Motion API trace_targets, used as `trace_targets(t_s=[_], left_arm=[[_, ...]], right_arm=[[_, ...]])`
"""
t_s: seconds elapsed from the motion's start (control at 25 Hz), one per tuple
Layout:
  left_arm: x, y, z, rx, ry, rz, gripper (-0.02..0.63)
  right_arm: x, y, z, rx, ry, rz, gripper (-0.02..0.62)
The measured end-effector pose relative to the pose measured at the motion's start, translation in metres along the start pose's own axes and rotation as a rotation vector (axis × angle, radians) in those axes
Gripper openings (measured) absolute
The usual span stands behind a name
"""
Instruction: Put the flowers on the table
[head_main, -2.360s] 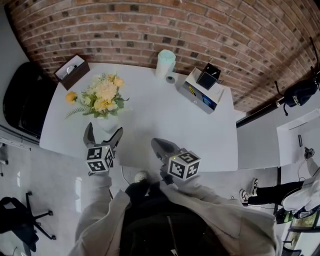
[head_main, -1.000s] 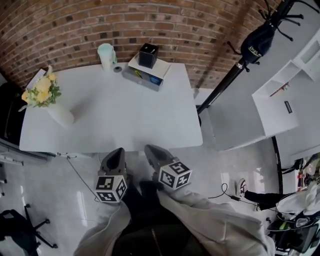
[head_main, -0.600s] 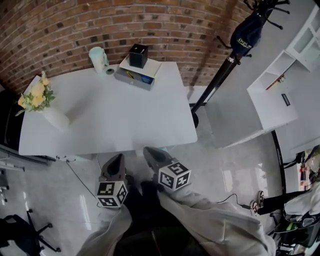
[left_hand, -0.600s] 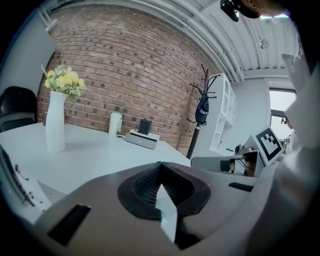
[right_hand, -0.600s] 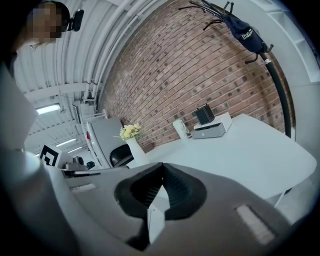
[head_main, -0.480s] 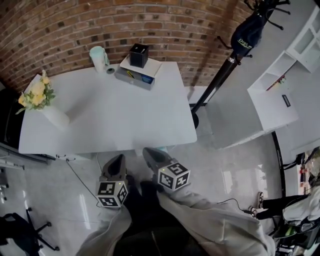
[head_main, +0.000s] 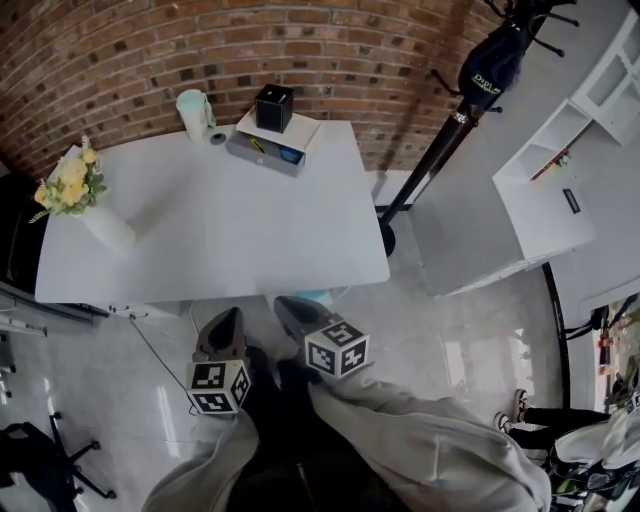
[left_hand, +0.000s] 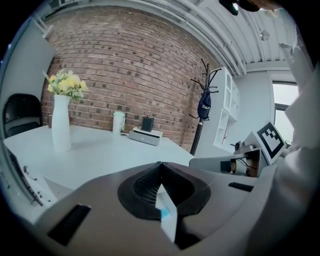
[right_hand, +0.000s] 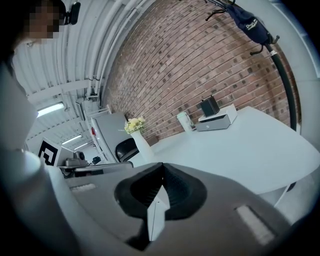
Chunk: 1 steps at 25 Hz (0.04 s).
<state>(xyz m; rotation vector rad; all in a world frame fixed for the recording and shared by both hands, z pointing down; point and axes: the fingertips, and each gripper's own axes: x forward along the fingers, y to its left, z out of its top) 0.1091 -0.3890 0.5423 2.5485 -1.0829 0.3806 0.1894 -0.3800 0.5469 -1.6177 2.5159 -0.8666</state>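
Flowers (head_main: 68, 185) are on the counter (head_main: 240, 230), a yellow bunch in a tall white vase (head_main: 108, 230) standing upright at about 9 o'clock, close to the edge. Both grippers hang just off the counter's near edge around 6 o'clock, well apart from the vase. The left gripper (head_main: 226, 318) has its fingers pressed together with nothing between them. Same for the right gripper (head_main: 287, 304), fingers together and empty. At 12 o'clock on the counter there's a pale green cup (head_main: 192, 110), and near it toward 1 o'clock a flat box (head_main: 270, 148) with a small black cube (head_main: 273, 105) on top. A coat stand (head_main: 425, 170) with a dark bag (head_main: 488, 68) stands off past 2 o'clock, by the brick wall (head_main: 150, 50).
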Motion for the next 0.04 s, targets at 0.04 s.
trace_targets(t_s=[0.04], left_arm=[[0.0005,0.0014,0.0007,-0.004,-0.004,0.003,0.003]], right_arm=[[0.0009,-0.0014,0.0001,-0.001,0.001,-0.002,-0.002]])
